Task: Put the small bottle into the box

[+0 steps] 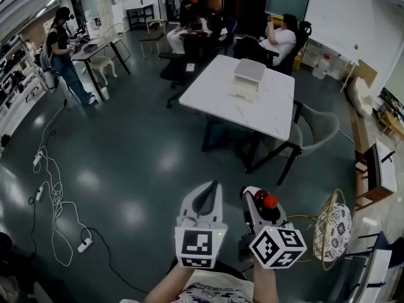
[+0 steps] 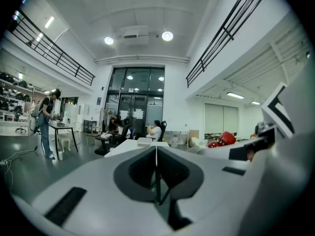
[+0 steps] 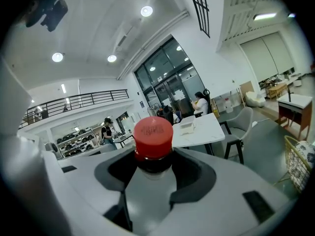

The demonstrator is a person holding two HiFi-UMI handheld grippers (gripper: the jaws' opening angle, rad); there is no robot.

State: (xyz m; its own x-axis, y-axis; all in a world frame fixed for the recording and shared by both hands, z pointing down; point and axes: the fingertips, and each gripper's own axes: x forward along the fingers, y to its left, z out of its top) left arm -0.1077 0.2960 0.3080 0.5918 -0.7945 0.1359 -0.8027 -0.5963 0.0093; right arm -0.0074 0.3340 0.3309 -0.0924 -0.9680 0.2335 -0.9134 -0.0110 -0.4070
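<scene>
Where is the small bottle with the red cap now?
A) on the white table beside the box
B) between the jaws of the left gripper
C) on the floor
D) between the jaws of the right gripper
D: the right gripper view shows the small bottle clamped between the jaws of the right gripper; the left gripper is shut on nothing, and the box sits on the white table.

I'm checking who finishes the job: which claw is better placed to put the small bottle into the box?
Right. The right claw is shut on the small bottle; the left claw is shut on nothing. The box sits on the white table ahead, apart from both.
</scene>
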